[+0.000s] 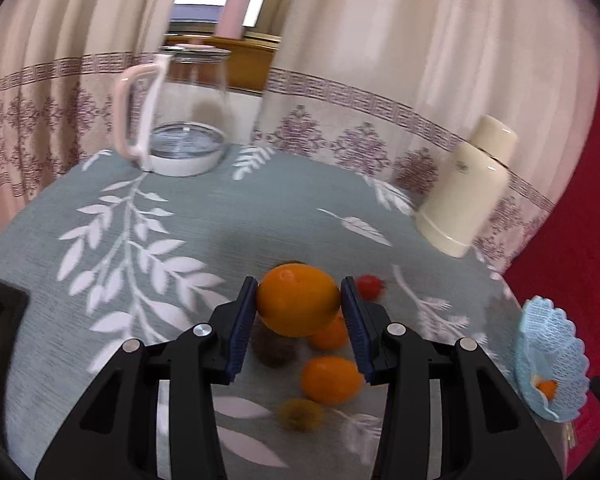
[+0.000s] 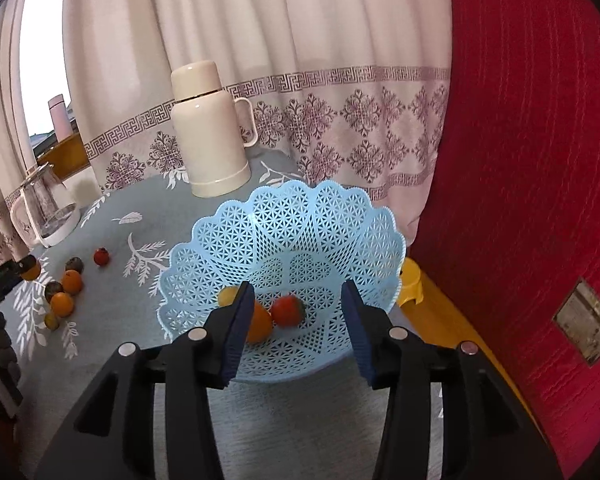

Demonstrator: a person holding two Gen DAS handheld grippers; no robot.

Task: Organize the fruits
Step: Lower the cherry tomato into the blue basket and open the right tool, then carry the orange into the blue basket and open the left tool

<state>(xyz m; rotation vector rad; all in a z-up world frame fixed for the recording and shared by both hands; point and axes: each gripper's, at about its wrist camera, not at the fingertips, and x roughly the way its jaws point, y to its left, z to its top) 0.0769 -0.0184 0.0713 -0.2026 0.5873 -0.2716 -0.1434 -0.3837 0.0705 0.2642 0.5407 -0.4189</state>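
Hard to make out in the left wrist view: a motion-blurred brownish fruit (image 1: 274,350) and a fuzzy yellow-green one (image 1: 300,414) low between the fingers, plus a dark sliver peeking over the top of the held orange (image 1: 298,300). Half hidden behind the right gripper's left finger: a second orange (image 2: 258,322) and a small yellow fruit (image 2: 228,295) in the blue lattice basket (image 2: 300,224), beside a blurred red fruit (image 2: 287,311). Cut off at the right edge of the left view: the same basket (only a slice of rim and a speck of orange inside). Around the leaf-patterned tablecloth (image 1: 140,216): a glass kettle (image 1: 180,116) at the far side, a cream thermos (image 2: 210,132) just behind the basket, patterned curtains beyond, a red surface to the right. Scattered on the cloth under and past the left gripper (image 1: 298,300): two smaller oranges (image 1: 330,380) and a red fruit (image 1: 370,286). Left jaws pinching the orange from both sides, lifted above the loose fruit. Right gripper (image 2: 296,300) spread wide over the basket's near rim, gripping nothing.
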